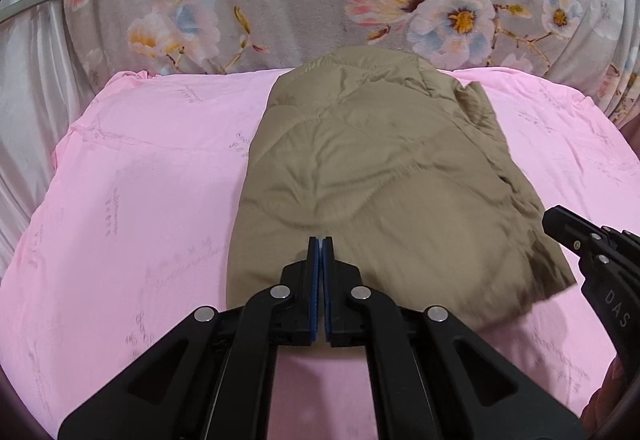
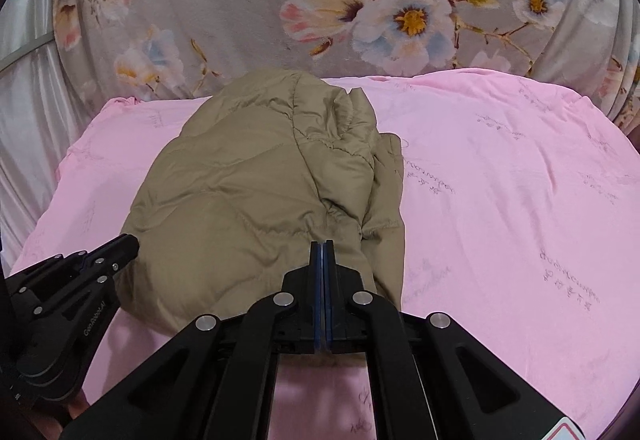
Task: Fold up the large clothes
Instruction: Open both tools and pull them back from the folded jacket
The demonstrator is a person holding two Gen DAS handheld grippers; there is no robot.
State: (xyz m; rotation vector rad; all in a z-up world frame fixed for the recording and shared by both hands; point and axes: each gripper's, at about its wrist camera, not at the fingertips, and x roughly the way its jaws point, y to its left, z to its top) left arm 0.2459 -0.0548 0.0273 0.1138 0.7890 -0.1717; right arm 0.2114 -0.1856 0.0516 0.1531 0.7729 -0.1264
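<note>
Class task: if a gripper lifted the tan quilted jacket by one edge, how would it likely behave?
The jacket would probably sag and unfold: it lies in soft, creased layers. Its puffy quilting suggests it is light for its bulk. The smooth shell may slip against the pink sheet.

Saw the near hem of the khaki jacket hidden behind the left gripper at lower centre of the left wrist view; could not tell whether cloth lay pinched between the closed pads. Found the jacket's lower right corner smeared by blur. Caught only the tip of the right gripper at the right edge. Could not read the faint print on the pink sheet, too small.
</note>
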